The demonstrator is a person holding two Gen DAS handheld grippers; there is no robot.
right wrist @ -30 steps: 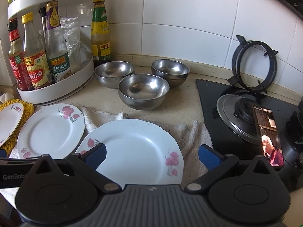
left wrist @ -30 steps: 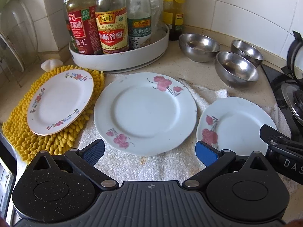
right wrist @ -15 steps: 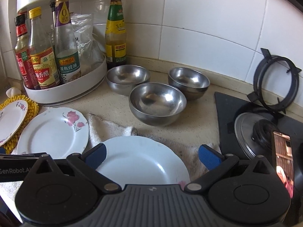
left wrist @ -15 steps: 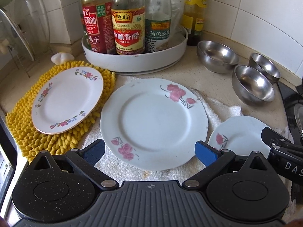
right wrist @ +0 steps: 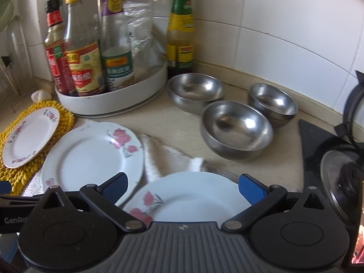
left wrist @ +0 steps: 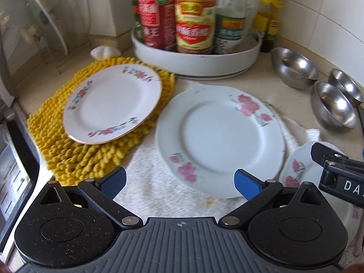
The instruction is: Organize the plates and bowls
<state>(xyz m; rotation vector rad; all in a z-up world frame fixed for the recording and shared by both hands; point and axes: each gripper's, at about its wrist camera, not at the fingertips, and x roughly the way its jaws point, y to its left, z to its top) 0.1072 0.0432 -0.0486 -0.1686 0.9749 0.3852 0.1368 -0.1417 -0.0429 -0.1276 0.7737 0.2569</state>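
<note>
Three flowered plates lie on the counter. A small gold-rimmed plate (left wrist: 112,102) (right wrist: 30,137) rests on a yellow mat (left wrist: 68,150). A large plate (left wrist: 219,140) (right wrist: 92,157) lies on a white towel (left wrist: 154,184). A third plate (right wrist: 190,196) (left wrist: 302,170) lies at the right. Three steel bowls (right wrist: 237,129) (right wrist: 196,91) (right wrist: 273,103) stand behind, apart. My left gripper (left wrist: 179,180) is open and empty over the near edge of the large plate. My right gripper (right wrist: 183,187) is open and empty over the third plate.
A white turntable tray (left wrist: 195,59) (right wrist: 113,99) of sauce bottles stands at the back. A green-capped bottle (right wrist: 180,29) stands beside it. A dish rack (left wrist: 34,34) is at the far left. A gas stove (right wrist: 336,159) is at the right.
Both grippers have moved forward and left across the counter. The plates and bowls now look nearer and shifted right. Nothing was taken hold of.
</note>
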